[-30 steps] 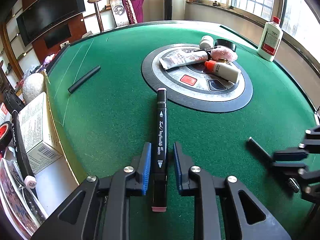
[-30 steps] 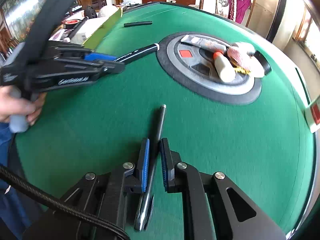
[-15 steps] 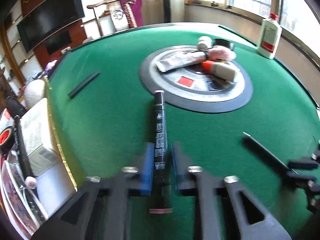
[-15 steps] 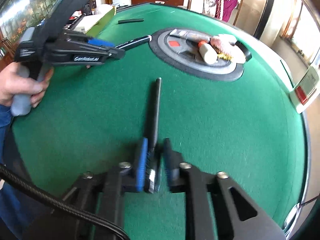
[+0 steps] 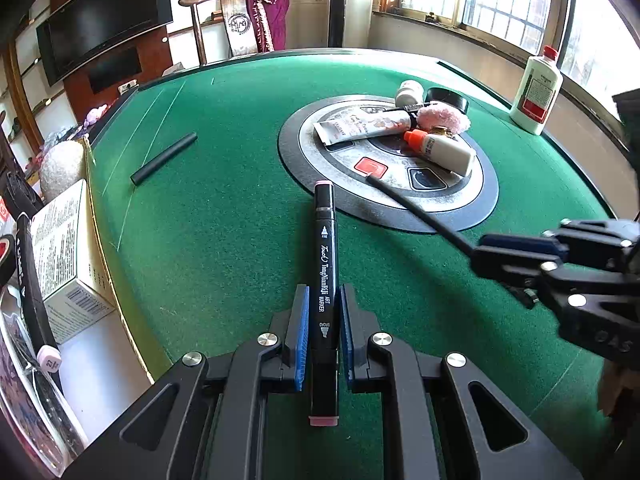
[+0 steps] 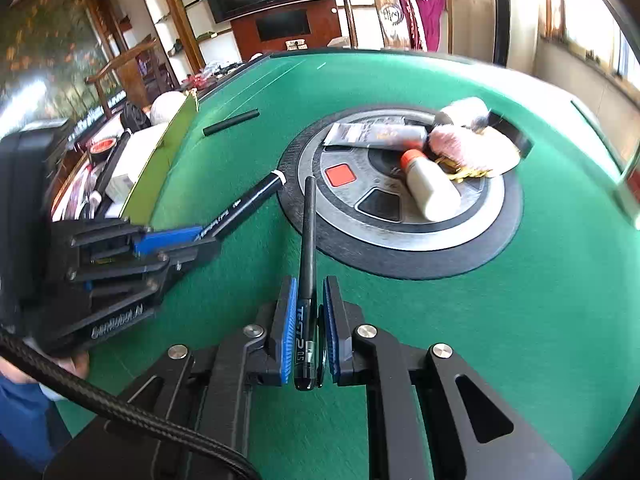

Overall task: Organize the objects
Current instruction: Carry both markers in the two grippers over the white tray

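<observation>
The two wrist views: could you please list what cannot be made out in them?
- Black art marker, left wrist view: underside hidden; whether it touches the green felt table is unclear.
- Slim black pen, right wrist view: rear end hidden between blue pads.
- Pink fluffy puff, right wrist view: blurred.
- White bottle: label too small.

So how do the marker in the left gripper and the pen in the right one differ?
The marker is thick with pink end caps; the pen is thin and all dark. The marker carries white print along its barrel; the pen's lettering is blue. Each is clamped in a shut gripper, left gripper and right gripper.
</observation>
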Demonstrator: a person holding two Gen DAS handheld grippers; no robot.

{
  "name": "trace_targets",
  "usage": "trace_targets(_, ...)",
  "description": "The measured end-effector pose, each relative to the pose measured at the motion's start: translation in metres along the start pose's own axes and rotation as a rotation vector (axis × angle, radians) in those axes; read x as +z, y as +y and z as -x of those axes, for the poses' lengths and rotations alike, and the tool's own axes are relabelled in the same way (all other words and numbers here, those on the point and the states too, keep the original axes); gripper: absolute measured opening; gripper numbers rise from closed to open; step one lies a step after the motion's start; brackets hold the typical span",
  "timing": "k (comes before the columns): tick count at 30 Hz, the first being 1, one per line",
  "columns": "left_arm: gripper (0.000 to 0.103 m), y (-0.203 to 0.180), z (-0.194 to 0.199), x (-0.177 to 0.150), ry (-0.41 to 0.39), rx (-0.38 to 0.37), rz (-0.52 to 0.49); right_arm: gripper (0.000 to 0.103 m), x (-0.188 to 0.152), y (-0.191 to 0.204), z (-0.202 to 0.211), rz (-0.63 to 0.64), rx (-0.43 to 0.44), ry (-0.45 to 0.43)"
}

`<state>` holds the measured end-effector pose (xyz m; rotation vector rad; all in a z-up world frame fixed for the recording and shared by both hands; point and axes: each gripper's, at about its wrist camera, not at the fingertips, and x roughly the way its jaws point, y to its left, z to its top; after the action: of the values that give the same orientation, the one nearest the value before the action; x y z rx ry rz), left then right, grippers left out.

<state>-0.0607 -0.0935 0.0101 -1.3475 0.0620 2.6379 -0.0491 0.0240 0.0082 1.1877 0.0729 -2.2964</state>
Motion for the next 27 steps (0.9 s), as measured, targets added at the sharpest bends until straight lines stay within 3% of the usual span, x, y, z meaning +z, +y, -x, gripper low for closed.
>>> trace_targets(9, 0.012, -0.004, 0.007, 0.004, -0.029, -0.027, 0.0, 0.011, -0.004, -0.005, 0.006, -0.03, 0.065, -0.017)
trace_targets(13, 0.012, -0.005, -0.002, 0.003, 0.006, -0.019, -0.003, 0.011, -0.002, -0.003, 0.0, -0.013, 0.044, 0.004)
trace_targets(22, 0.013, -0.017, -0.004, 0.001, -0.004, 0.046, -0.063, 0.013, -0.002, 0.011, -0.011, 0.086, -0.073, 0.041)
trace_targets(24, 0.017, -0.018, -0.004, 0.001, -0.01, 0.06, -0.069, 0.019, -0.003, 0.015, -0.013, 0.123, -0.098, 0.044)
trace_targets(27, 0.039, -0.014, -0.005, 0.001, -0.016, 0.115, -0.053, 0.025, -0.005, 0.023, -0.015, 0.161, -0.133, 0.039)
